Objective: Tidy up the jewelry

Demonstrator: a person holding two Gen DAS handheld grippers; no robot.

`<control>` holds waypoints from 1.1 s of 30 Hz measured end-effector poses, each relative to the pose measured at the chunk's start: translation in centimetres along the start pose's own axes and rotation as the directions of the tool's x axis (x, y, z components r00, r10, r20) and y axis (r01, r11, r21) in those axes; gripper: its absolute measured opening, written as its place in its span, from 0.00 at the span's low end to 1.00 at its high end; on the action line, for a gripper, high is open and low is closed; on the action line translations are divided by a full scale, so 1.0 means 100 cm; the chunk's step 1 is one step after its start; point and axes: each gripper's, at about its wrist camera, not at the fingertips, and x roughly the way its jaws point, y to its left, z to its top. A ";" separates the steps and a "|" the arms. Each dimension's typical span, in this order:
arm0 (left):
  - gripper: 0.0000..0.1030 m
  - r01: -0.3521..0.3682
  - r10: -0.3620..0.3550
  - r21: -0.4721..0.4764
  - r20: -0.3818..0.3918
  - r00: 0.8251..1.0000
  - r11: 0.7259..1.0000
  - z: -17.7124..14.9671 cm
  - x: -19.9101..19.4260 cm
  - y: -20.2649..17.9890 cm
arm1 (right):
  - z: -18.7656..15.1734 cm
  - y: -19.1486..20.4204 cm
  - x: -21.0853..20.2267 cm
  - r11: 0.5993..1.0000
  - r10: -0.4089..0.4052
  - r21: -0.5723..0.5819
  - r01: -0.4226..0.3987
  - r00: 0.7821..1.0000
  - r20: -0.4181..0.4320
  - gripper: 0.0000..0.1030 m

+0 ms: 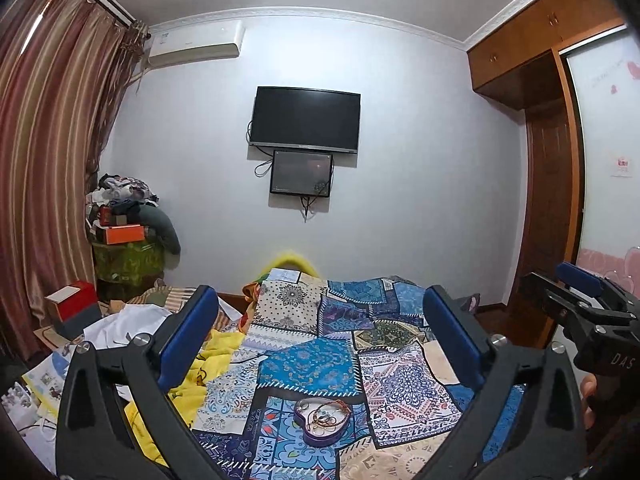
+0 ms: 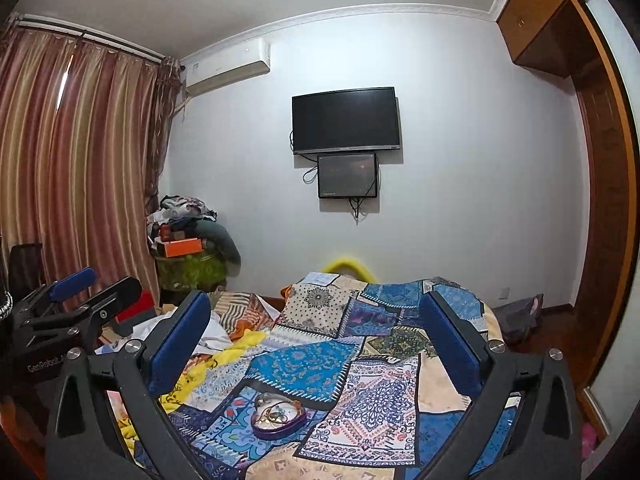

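A purple heart-shaped box [image 1: 322,421] lies open on the patchwork bedspread [image 1: 308,364], holding a tangle of gold chains and jewelry [image 1: 326,415]. It also shows in the right wrist view [image 2: 279,418]. My left gripper [image 1: 320,328] is open and empty, held above and short of the box. My right gripper [image 2: 316,330] is open and empty too, also above the bed. Each gripper shows at the edge of the other's view, the right one [image 1: 580,292] and the left one [image 2: 80,292].
A yellow cloth [image 1: 208,364] and white papers [image 1: 132,324] lie at the bed's left side. A red box [image 1: 72,298] and a pile of clothes and boxes [image 1: 124,220] stand by the curtain. A wardrobe [image 1: 552,184] is at right, a TV [image 1: 306,120] on the far wall.
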 end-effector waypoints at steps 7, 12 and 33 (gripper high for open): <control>1.00 0.004 -0.004 0.010 -0.011 1.000 1.000 -0.003 0.004 -0.005 | -0.002 -0.003 -0.001 1.000 0.000 0.004 0.000 1.000 -0.009 1.00; 1.00 0.010 -0.010 0.012 -0.017 1.000 1.000 -0.006 0.006 -0.005 | -0.003 -0.004 -0.001 1.000 0.005 0.010 -0.005 1.000 -0.018 1.00; 1.00 -0.004 0.005 0.012 -0.031 1.000 1.000 -0.006 0.012 0.002 | -0.003 -0.003 -0.004 1.000 0.009 0.012 -0.009 1.000 -0.029 1.00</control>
